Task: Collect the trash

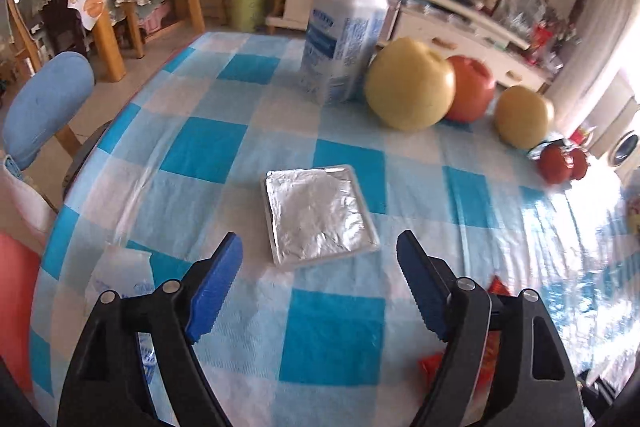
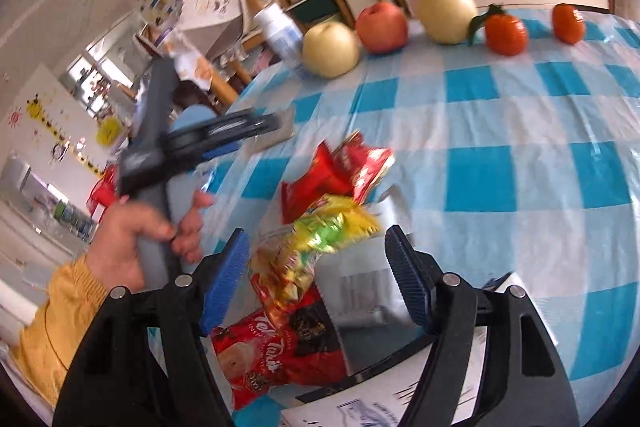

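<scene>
A square white tray covered with crumpled foil (image 1: 320, 215) lies on the blue checked tablecloth (image 1: 332, 339). My left gripper (image 1: 319, 239) stands open just before its near edge, nothing between the pads. A white and blue plastic wrapper (image 1: 120, 279) lies by the left finger, and a red wrapper (image 1: 494, 287) sits behind the right finger. In the right wrist view, my right gripper (image 2: 317, 233) hangs open over a heap of trash: a red wrapper (image 2: 340, 171), a yellow-green wrapper (image 2: 332, 223), a red snack bag (image 2: 280, 359) and a grey packet (image 2: 360, 287). No pad touches them.
A white bottle (image 1: 344, 27), two pears (image 1: 410, 83), an apple (image 1: 472, 87) and tangerines (image 1: 556, 163) stand along the far side. A blue chair (image 1: 44, 103) is off the table's left edge. A hand (image 2: 136, 239) holds the left gripper (image 2: 224, 135). Printed papers (image 2: 360, 411) lie nearest.
</scene>
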{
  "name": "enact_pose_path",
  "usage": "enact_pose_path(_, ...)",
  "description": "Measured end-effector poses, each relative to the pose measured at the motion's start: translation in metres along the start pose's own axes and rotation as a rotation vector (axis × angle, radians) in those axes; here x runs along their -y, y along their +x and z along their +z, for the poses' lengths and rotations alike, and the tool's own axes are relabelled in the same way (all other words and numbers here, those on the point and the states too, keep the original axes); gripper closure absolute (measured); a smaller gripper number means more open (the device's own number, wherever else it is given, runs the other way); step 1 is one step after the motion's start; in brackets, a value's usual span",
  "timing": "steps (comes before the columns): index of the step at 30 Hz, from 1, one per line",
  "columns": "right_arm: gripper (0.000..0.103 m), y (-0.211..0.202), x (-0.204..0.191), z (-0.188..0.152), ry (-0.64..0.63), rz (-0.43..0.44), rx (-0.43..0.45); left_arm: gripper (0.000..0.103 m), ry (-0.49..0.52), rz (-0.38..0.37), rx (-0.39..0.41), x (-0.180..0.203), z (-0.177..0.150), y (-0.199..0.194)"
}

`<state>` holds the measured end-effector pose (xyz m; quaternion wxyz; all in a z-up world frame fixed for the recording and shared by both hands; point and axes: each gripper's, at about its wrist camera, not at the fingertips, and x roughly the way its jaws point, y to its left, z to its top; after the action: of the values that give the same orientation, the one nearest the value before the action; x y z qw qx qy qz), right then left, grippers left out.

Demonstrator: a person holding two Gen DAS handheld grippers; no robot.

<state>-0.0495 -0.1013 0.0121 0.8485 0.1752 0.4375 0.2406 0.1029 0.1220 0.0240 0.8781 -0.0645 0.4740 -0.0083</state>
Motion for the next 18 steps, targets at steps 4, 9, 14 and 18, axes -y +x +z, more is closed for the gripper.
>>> enact_pose_path(4,0.031,0.012,-0.005,-0.004,-0.046,-0.025,-0.029,0.028,-0.006,0.041,-0.018,0.005,0.007,0.014)
enact_pose_path(9,0.037,0.019,-0.011,-0.008,-0.085,-0.023,-0.042,0.06,0.028,0.135,-0.014,0.016,0.008,0.02)
enact_pose_path(14,0.052,0.02,-0.008,-0.007,-0.067,0.002,-0.039,0.088,-0.012,0.102,-0.003,0.006,0.003,0.012)
enact_pose_path(18,0.063,0.019,-0.005,-0.008,-0.057,0.025,-0.038,0.092,-0.013,0.075,0.004,0.001,-0.004,0.005)
